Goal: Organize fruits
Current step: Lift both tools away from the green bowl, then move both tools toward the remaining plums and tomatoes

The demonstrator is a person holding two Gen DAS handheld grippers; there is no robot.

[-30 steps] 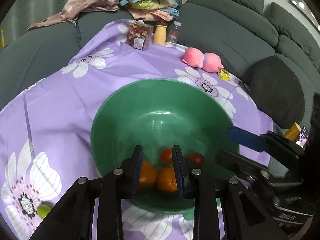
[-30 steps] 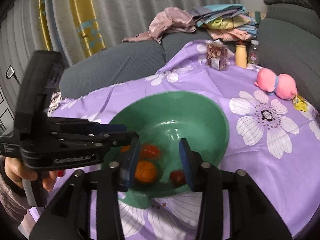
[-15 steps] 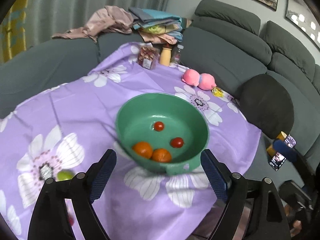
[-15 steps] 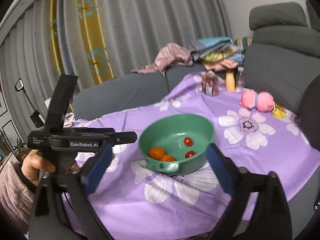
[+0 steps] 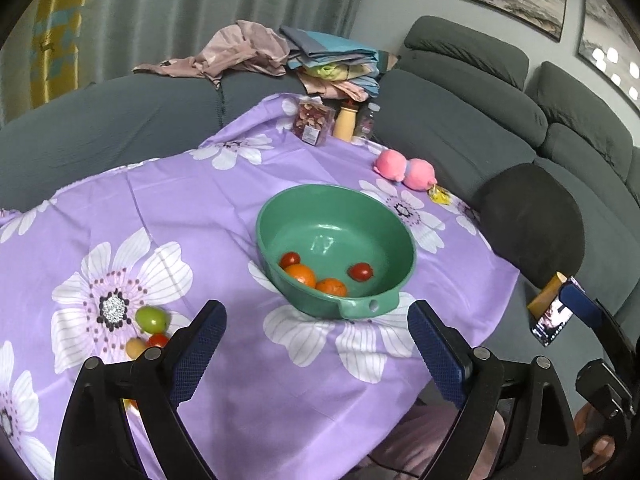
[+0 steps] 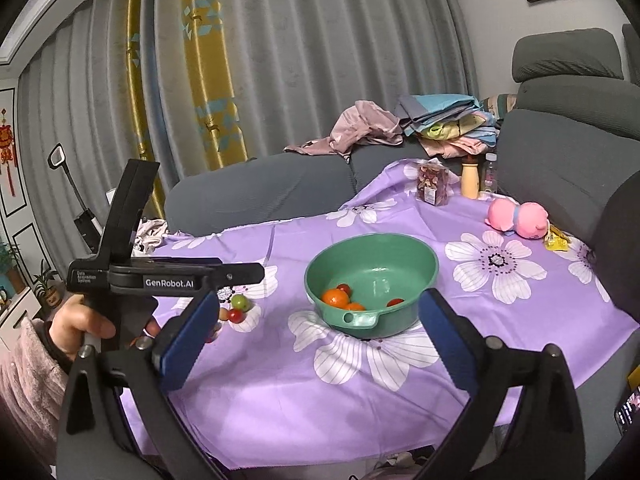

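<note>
The left gripper (image 5: pixel 316 344) fills the bottom of the left wrist frame with its blue-padded fingers spread wide and nothing between them. The right gripper (image 6: pixel 318 330) sits the same way along the bottom of the right wrist frame, jaws wide apart and empty; in the left wrist frame it shows only as a dark shape at the lower right edge. In the right wrist frame the left tool's body appears at middle left, held by a hand (image 6: pixel 80 320).

Beyond both sets of fingers, at the centre of each frame, a green bowl (image 5: pixel 384 216) rests on a purple flowered cloth (image 5: pixel 200 216), its pierced handle tab facing the cameras. Inside lie two oranges (image 5: pixel 302 275) touching each other, one red tomato just behind them and another red tomato (image 5: pixel 361 271) apart to the right.

At the lower left of the left wrist frame, well apart from the bowl, a green fruit (image 5: pixel 151 318), a small red fruit (image 5: pixel 159 339) and a yellowish fruit (image 5: pixel 135 347) lie close together on the cloth.

Toward the upper right, a pink plush toy (image 5: pixel 404 170) lies on the cloth, with a snack packet (image 5: pixel 314 120) and a bottle (image 5: pixel 345 119) at the cloth's far edge, against a grey sofa (image 5: pixel 460 92).
</note>
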